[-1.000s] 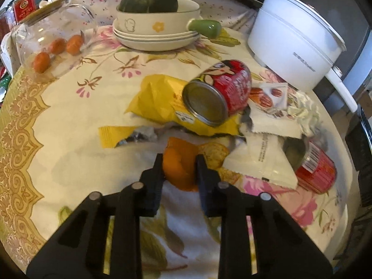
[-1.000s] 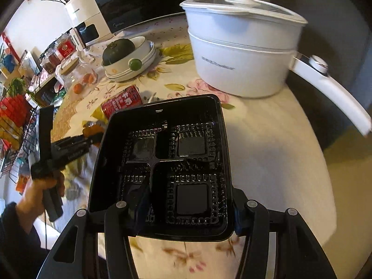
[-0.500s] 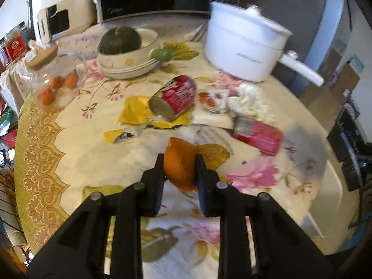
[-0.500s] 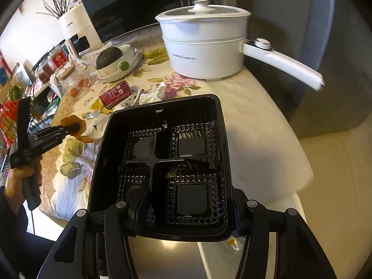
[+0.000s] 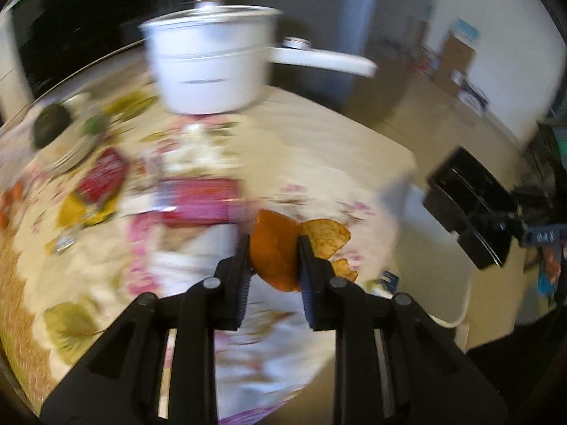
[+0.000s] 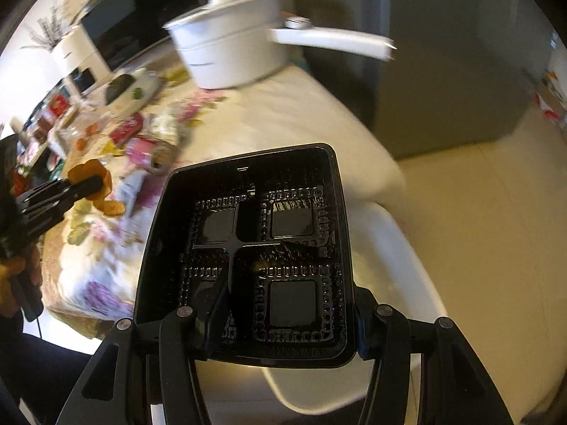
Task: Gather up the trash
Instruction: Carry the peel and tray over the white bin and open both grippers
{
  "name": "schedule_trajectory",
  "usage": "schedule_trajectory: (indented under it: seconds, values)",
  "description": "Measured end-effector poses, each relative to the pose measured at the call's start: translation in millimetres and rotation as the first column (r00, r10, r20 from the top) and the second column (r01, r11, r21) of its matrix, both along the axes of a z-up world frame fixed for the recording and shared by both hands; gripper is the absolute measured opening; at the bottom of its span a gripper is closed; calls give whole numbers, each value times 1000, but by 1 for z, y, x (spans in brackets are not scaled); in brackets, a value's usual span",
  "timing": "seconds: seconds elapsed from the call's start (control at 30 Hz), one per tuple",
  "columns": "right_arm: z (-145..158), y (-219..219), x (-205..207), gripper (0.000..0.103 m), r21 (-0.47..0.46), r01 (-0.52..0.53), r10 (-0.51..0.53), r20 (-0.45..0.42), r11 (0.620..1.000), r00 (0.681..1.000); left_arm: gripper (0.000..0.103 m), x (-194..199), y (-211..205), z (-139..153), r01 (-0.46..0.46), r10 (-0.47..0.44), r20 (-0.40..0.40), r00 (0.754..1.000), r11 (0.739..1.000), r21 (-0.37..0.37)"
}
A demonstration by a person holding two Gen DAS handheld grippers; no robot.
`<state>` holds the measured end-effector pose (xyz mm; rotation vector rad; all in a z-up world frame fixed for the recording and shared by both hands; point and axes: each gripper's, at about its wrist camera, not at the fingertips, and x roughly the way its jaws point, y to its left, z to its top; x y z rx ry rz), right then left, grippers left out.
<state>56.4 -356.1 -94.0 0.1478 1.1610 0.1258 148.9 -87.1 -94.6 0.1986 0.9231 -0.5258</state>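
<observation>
My left gripper point(image 5: 273, 251) is shut on a curled piece of orange peel point(image 5: 274, 248), lifted above the flowered tablecloth point(image 5: 301, 163). The same peel point(image 6: 90, 182) and left gripper point(image 6: 85, 186) show at the left of the right wrist view. My right gripper point(image 6: 283, 318) is shut on a black plastic food tray point(image 6: 248, 248) with four compartments, held past the table's edge over a white bin point(image 6: 400, 318). That tray point(image 5: 467, 209) appears at the right of the left wrist view. Two red cans point(image 5: 102, 180) point(image 5: 202, 202), a yellow wrapper point(image 5: 74, 209) and white wrappers point(image 5: 198, 152) lie blurred on the table.
A white lidded pot point(image 5: 209, 67) with a long handle point(image 5: 322, 60) stands at the back. Stacked bowls with a dark green squash point(image 5: 51, 127) sit at the far left. The white bin point(image 5: 436, 276) stands beside the table's right edge. Cardboard boxes point(image 5: 457, 60) stand on the floor beyond.
Both grippers have swung right towards the table's edge. The left one lifted the peel off the cloth; the right one carried the tray out over the white bin.
</observation>
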Motion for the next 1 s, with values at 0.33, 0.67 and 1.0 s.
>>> schedule_trajectory:
  seconds: [0.33,0.67,1.0]
  values:
    - [-23,-69,-33,56,-26,119,-121,-63,993,991,27,-31,-111,-28,226,-225,-48,973,974,27]
    - [-41,-102,-54,57,-42,152,-156,-105,988,982,40,-48,-164,-52,300,-295,-61,954,948,103]
    - [-45,-96,-51,57,-45,136,-141,-120,990,983,84,-41,-145,-49,205,-204,-22,979,964,169]
